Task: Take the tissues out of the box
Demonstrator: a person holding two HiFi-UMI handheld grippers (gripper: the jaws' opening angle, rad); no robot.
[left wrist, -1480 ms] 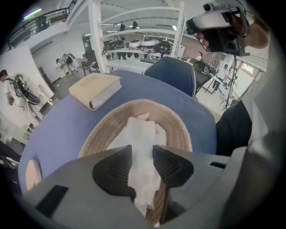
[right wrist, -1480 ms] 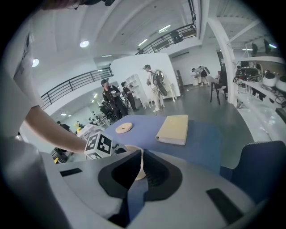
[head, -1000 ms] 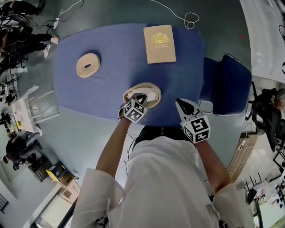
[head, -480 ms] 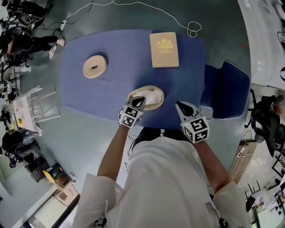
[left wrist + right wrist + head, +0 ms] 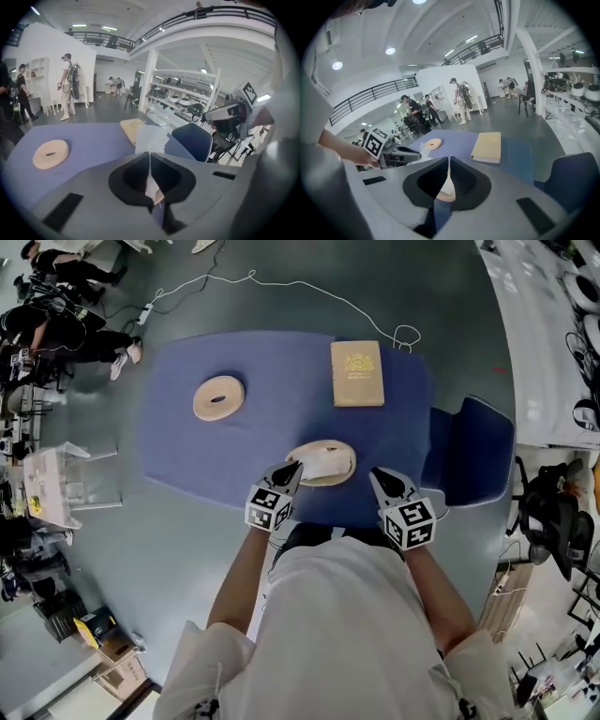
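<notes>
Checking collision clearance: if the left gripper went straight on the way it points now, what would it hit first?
Probably the tan book, which lies dead ahead in the left gripper view. The left gripper, shut on a tissue, might pass just above it, since height is unclear.

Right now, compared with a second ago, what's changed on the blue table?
The left tool has drawn back from the middle of the round tan box to its near-left rim, still shut on a white tissue sheet. The right tool stays shut beside the box; the tan ring-shaped lid and flat tan rectangular item haven't moved.
</notes>
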